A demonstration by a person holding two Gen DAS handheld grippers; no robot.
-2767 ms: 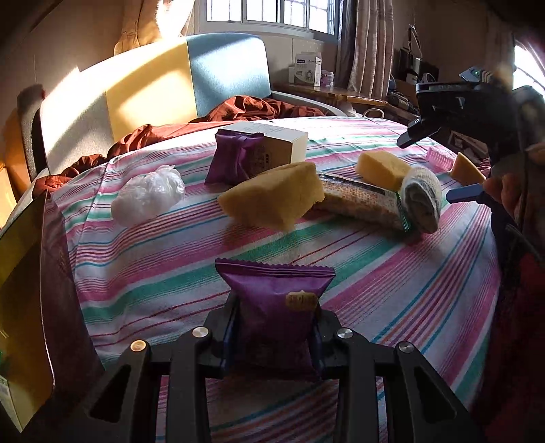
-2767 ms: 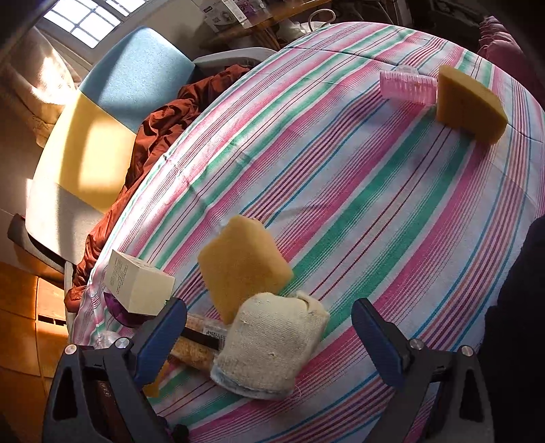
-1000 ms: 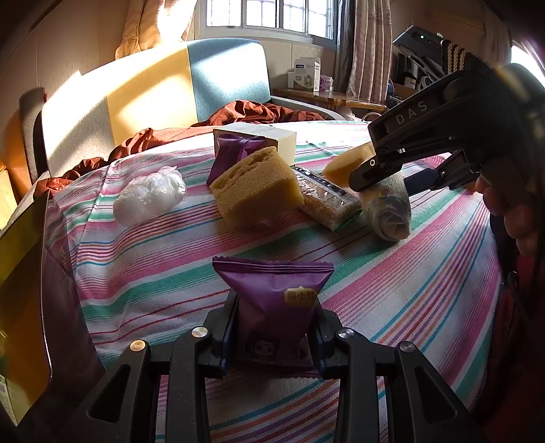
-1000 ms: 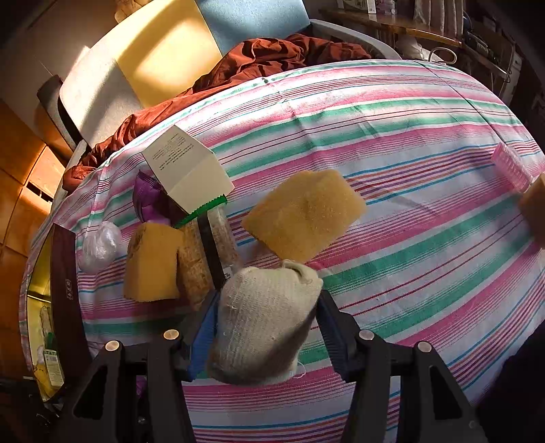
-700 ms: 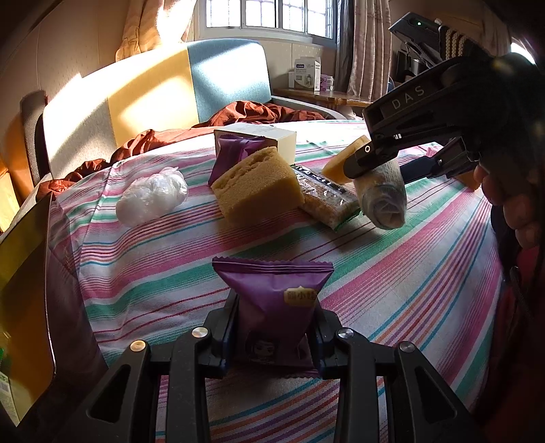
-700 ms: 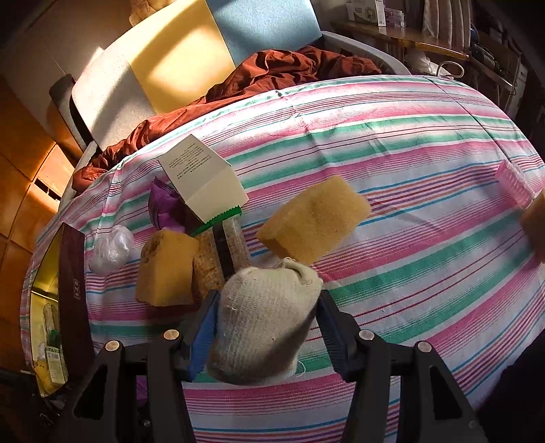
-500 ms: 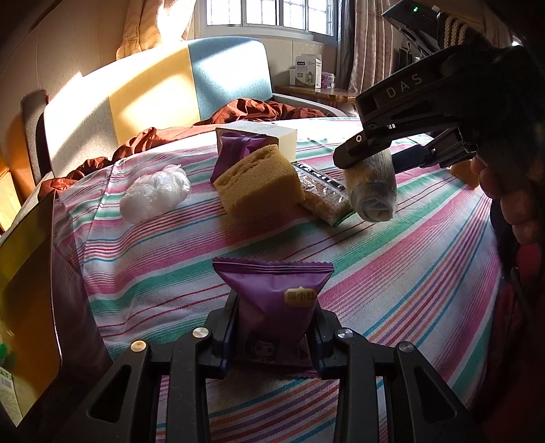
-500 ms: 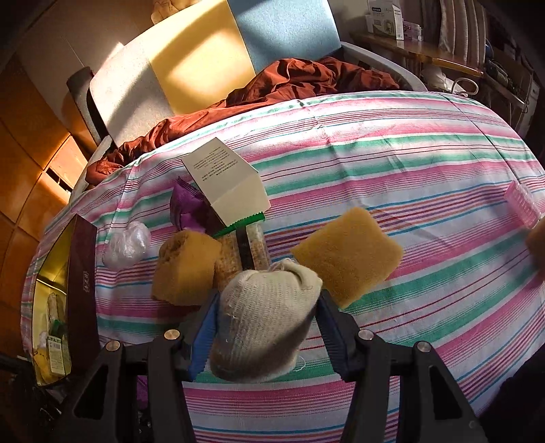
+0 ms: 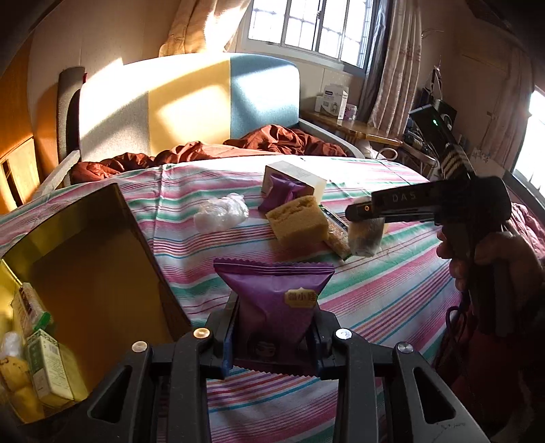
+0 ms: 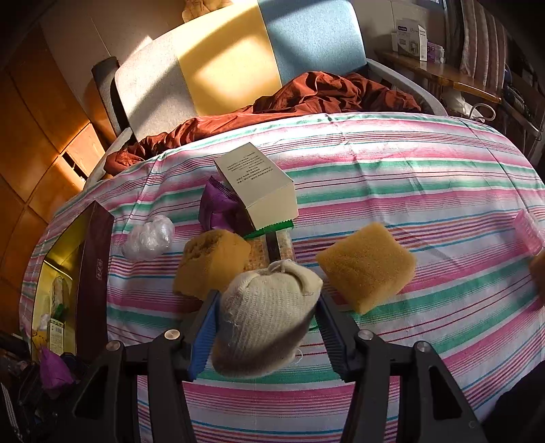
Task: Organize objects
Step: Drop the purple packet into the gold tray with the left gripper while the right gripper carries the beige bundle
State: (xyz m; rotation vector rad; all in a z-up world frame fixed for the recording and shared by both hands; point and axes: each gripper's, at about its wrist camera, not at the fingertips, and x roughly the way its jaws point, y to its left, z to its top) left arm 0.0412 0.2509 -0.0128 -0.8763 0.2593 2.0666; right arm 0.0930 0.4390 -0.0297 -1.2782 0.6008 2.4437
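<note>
Both grippers are lifted off the table (image 9: 391,293): left gripper (image 9: 276,337) clamps the purple packet (image 9: 276,300), now beside the open box (image 9: 112,272); right gripper (image 10: 265,327) clamps the cloth bundle (image 10: 265,317).

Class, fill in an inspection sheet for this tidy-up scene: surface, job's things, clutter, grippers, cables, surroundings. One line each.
Surface: striped tablecloth, pink, green and white, covering the table.
Job's things: open storage box at the table's left edge, cartons inside; two sponges, white carton, second purple packet, cracker pack, plastic wrap ball.
Clutter: pink item at right edge, unclear.
Grippers: left hand-held gripper shut on purple snack packet; right hand-held gripper shut on cloth pouch, lifted off the cloth.
Cables: nothing seen on the table.
Surroundings: armchair, rust-red blanket, window.
</note>
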